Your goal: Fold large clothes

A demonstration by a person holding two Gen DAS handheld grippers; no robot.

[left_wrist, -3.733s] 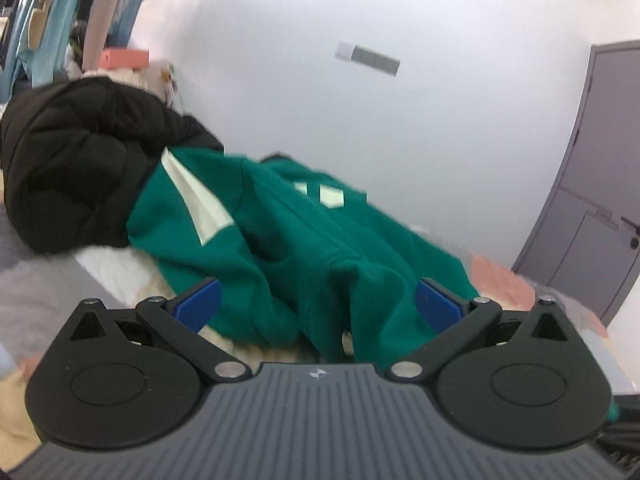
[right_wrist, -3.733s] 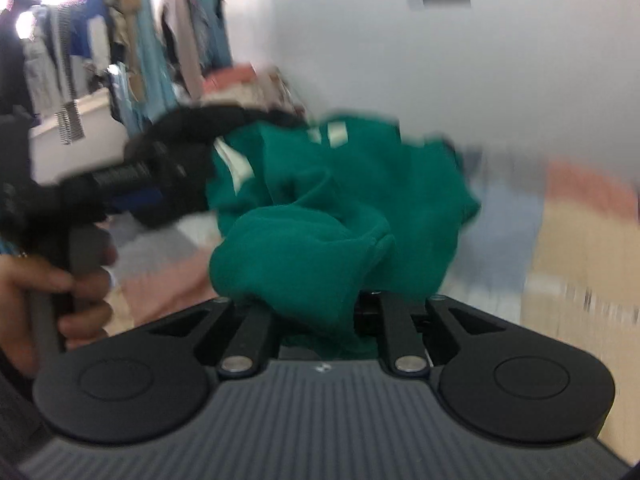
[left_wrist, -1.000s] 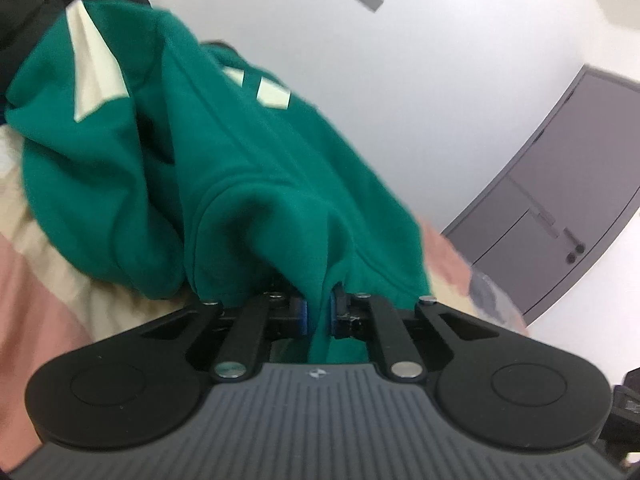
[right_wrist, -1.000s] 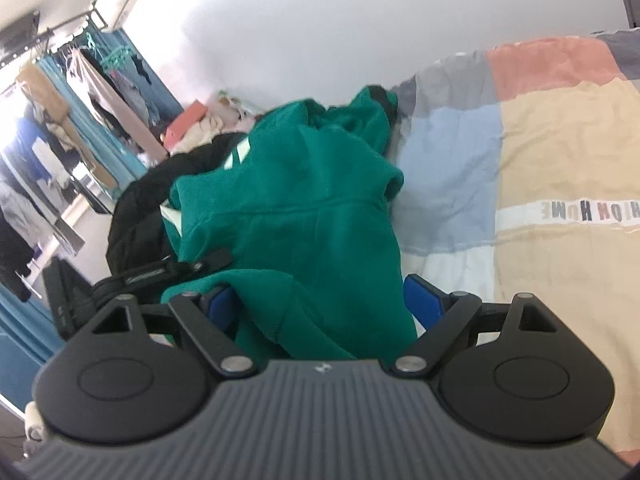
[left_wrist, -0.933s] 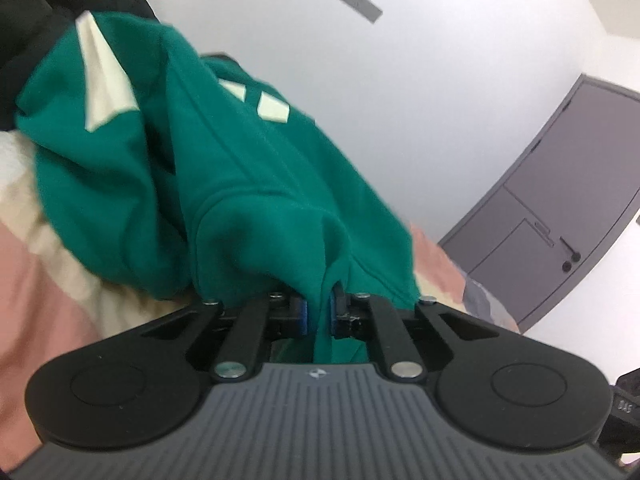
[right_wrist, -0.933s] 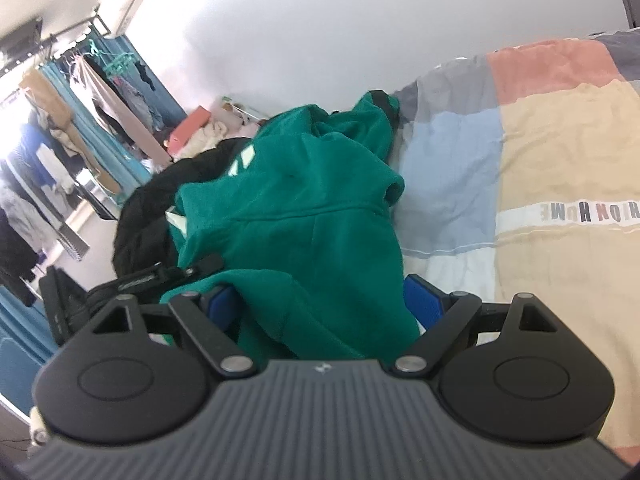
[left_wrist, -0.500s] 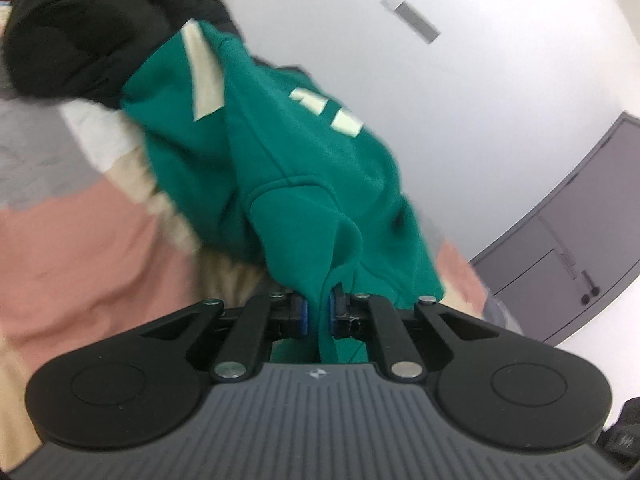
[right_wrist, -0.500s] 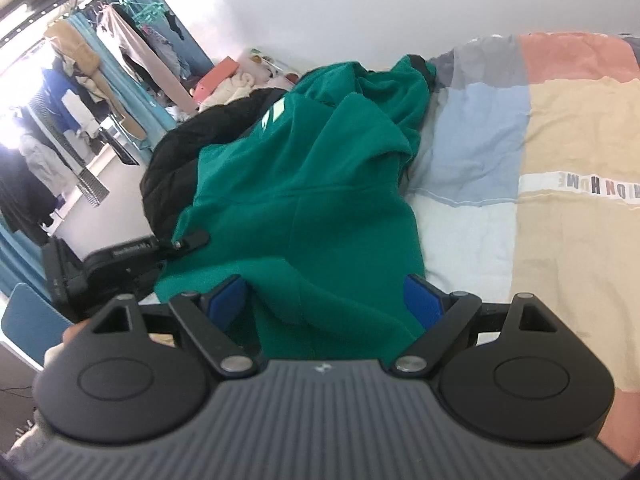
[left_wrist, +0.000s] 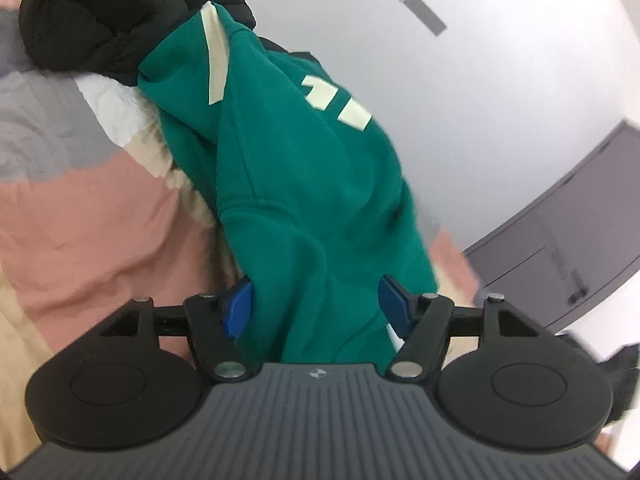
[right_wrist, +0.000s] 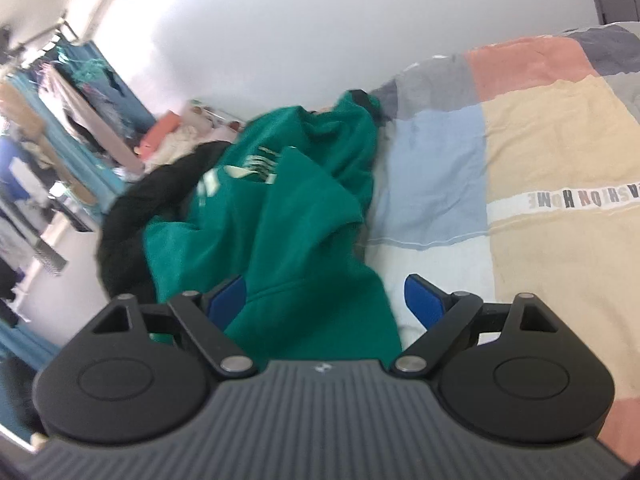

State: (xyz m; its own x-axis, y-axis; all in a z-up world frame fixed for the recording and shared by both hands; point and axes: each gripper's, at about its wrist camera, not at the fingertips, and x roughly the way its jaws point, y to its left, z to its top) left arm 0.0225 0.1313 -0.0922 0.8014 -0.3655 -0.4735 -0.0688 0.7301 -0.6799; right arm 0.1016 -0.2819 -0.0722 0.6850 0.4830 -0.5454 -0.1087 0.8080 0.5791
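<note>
A large green sweatshirt (left_wrist: 288, 152) with cream stripes and numbers lies bunched on the patchwork bedspread (left_wrist: 92, 216). My left gripper (left_wrist: 316, 304) is open, its blue pads apart with a fold of the green fabric lying between them. In the right wrist view the same sweatshirt (right_wrist: 288, 216) spreads from the black jacket toward me. My right gripper (right_wrist: 324, 300) is open, with the sweatshirt's near edge between its pads and nothing pinched.
A black padded jacket (left_wrist: 112, 12) is piled against the sweatshirt's far side; it also shows in the right wrist view (right_wrist: 132, 216). A grey door (left_wrist: 576, 240) stands at the right. A clothes rack (right_wrist: 52, 120) hangs at the left. The bedspread (right_wrist: 552, 168) stretches right.
My left gripper was shut on the green fabric half a second ago and is now open. The sweatshirt has been pulled out longer toward me. My right gripper stayed open.
</note>
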